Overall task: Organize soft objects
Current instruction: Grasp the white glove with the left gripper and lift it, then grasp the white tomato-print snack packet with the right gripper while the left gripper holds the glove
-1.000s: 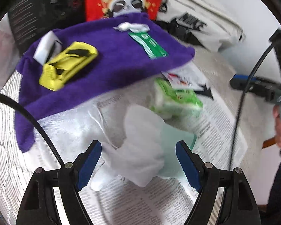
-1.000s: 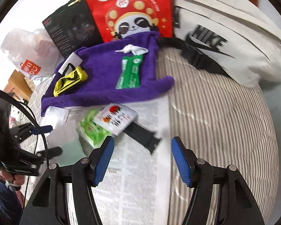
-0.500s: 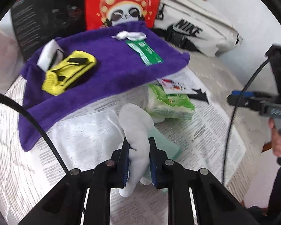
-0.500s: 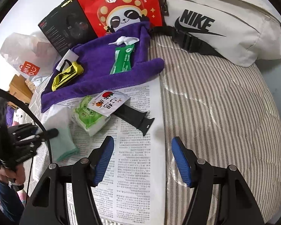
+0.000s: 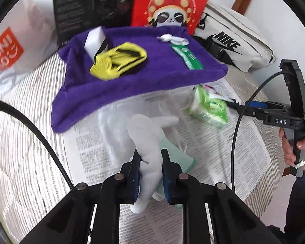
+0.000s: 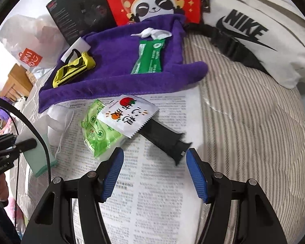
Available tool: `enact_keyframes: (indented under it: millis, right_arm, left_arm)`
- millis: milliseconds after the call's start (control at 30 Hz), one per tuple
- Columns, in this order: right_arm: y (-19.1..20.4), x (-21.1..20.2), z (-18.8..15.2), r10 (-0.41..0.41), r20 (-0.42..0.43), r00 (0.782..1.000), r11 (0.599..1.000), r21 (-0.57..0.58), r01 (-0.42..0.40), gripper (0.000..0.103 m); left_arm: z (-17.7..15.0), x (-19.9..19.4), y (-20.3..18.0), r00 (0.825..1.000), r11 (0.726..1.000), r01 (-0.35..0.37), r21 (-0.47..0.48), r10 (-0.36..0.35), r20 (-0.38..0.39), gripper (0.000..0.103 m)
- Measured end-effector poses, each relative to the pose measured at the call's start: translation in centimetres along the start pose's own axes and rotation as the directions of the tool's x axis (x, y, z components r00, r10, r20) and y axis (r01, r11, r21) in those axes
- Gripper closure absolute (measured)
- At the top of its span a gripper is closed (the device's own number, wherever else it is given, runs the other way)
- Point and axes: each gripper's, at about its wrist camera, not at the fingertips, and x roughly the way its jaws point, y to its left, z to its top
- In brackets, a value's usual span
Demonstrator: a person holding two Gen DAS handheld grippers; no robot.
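My left gripper (image 5: 150, 160) is shut on a white soft cloth (image 5: 146, 134), which stands up bunched between the pads; thin strings trail from it. Under it lies a pale green pad (image 5: 179, 158) on the newspaper (image 5: 244, 142). A purple towel (image 5: 152, 77) lies beyond, carrying a yellow pouch (image 5: 118, 61), a green packet (image 5: 187, 57) and a crumpled white tissue (image 5: 170, 38). My right gripper (image 6: 154, 158) hangs open over the newspaper (image 6: 158, 193), with nothing between its fingers, just short of a black strap (image 6: 164, 140) and a green tissue pack (image 6: 99, 136).
A white snack sachet (image 6: 128, 116) lies across the tissue pack and strap. At the back stand a red panda bag (image 6: 152, 0), a black box (image 6: 81, 12), a white Nike bag (image 6: 254, 30) and a plastic shopping bag (image 6: 28, 40). Striped bedding (image 6: 254, 122) lies to the right.
My left gripper closed on the white cloth, bunched it up and carried it sideways. My right gripper dropped closer to the newspaper, strap and tissue pack, still open.
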Motion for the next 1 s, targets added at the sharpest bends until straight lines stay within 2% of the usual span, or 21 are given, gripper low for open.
enact_keyframes:
  millis: [133, 233, 400, 533, 700, 867, 933, 1000]
  right_arm:
    - [0.4, 0.9, 0.6, -0.009, -0.005, 1.000, 1.000, -0.030, 0.009, 0.039]
    - [0.1, 1.6, 1.3, -0.015, -0.015, 1.000, 1.000, -0.026, 0.014, 0.039]
    - [0.7, 1.7, 2.4, 0.058, -0.003, 0.998, 0.998, -0.027, -0.058, 0.039]
    - [1.8, 2.9, 3.2, 0.058, -0.027, 0.998, 0.997, -0.048, -0.059, 0.039]
    - [2.9, 3.8, 4.1, 0.058, -0.027, 0.998, 0.997, -0.044, -0.059, 0.027]
    - [3.7, 5.0, 5.3, 0.047, -0.027, 0.999, 0.998, -0.037, -0.048, 0.025]
    - [4.2, 5.2, 5.5, 0.054, -0.010, 0.999, 0.997, -0.055, -0.054, 0.028]
    - [4.6, 5.1, 5.5, 0.057, -0.009, 0.998, 0.995, -0.080, -0.057, 0.043]
  left_arm:
    - [-1.0, 1.0, 1.2, 0.999, 0.999, 0.010, -0.034, -0.011, -0.030, 0.085]
    - [-1.3, 1.4, 1.9, 0.998, 0.996, 0.052, -0.067, -0.054, -0.030, 0.085]
    - [-1.4, 1.6, 1.9, 0.996, 0.994, 0.077, -0.075, -0.079, -0.030, 0.084]
    - [-1.4, 1.7, 1.6, 0.996, 0.995, 0.082, -0.063, -0.084, -0.032, 0.084]
    - [-1.5, 1.6, 1.6, 0.996, 0.995, 0.086, -0.046, -0.088, -0.029, 0.084]
    - [-1.8, 1.6, 1.7, 0.994, 0.994, 0.104, -0.042, -0.105, -0.022, 0.084]
    - [-2.0, 1.4, 1.9, 0.994, 0.993, 0.111, -0.042, -0.112, -0.018, 0.084]
    - [-2.2, 1.3, 2.1, 0.993, 0.992, 0.120, -0.044, -0.120, -0.013, 0.084]
